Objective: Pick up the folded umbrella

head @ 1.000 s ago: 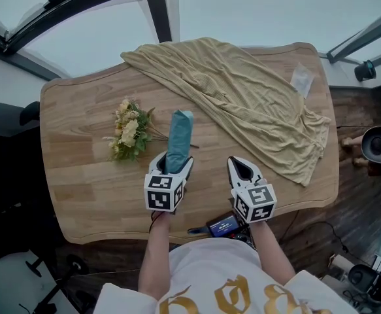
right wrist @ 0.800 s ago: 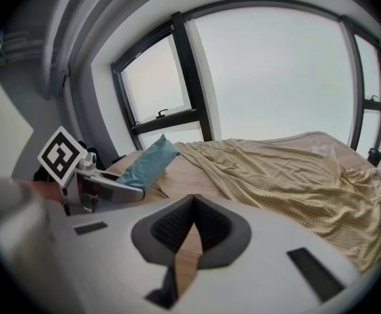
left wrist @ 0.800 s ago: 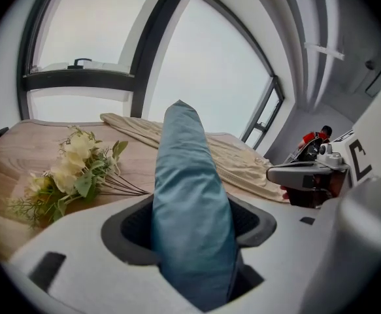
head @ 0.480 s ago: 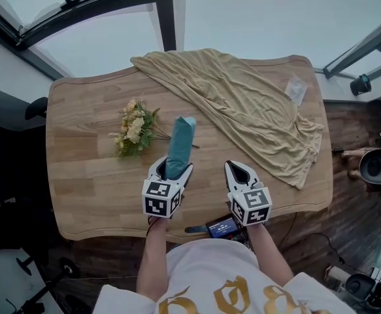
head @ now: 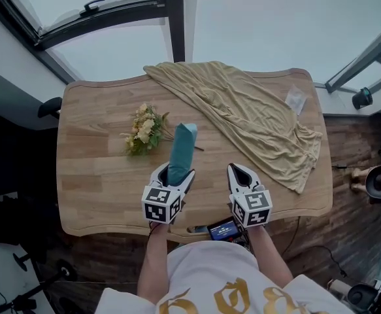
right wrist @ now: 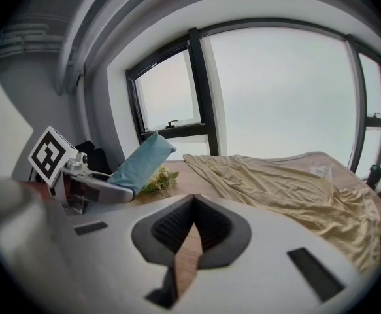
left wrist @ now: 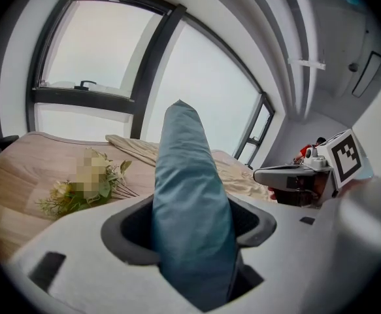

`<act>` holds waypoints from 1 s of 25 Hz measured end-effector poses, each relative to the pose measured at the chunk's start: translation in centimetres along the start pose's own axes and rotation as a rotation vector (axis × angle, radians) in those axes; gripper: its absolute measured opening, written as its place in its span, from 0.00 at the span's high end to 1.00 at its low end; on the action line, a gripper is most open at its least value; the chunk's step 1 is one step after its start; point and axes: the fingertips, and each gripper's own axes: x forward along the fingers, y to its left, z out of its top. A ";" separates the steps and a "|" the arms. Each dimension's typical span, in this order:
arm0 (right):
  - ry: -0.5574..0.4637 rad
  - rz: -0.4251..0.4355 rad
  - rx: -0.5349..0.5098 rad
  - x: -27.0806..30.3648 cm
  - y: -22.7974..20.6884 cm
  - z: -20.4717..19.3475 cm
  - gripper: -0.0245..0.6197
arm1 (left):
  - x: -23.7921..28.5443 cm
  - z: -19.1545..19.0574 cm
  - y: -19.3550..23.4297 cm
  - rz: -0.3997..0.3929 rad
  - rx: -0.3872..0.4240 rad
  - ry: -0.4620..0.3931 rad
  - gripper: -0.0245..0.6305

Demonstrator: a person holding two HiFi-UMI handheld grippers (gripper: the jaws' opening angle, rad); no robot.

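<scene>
Nearest, at the bench's (head: 92,175) near edge, a small device with a lit blue screen (head: 223,227) lies between the person's forearms.

Just beyond it the two claws are side by side over the wood. The right claw (head: 236,169) is pinched together at the tips with nothing in it; only a sliver of bench shows through the gap lower down. The left claw (head: 176,171) stands wide and is closed around the near end of the folded umbrella (head: 182,146). The teal sleeve fills the space between the pads.

From there the umbrella points away and tilts upward. Its far end looks clear of the wood, above the stems of the small flower bunch (head: 144,128) that lies to the left.

It will probably handle as a light, compact thing. There should be a stiff core of folded shaft and ribs under a soft, rather slick fabric cover. The cover may give and slide a little under the pads, so a firm squeeze across the thick body seems right. A hold nearer the middle would likely keep the free end from drooping or twisting. As gripped now, most of its length hangs out beyond the claw.

Further off to the right, a rumpled tan cloth (head: 249,116) runs diagonally across the bench. A small clear packet (head: 295,100) lies near the far right corner. Beyond the far edge is the dark-framed window (head: 170,18).
</scene>
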 end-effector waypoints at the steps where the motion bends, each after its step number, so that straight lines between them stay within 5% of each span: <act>1: -0.004 0.002 0.000 -0.2 0.1 0.1 0.95 | -0.4 0.1 -0.2 0.004 0.003 -0.006 0.49; 25: -0.162 -0.018 -0.057 -7.1 3.7 1.9 0.95 | -8.6 2.1 -4.7 0.013 0.037 -0.162 0.49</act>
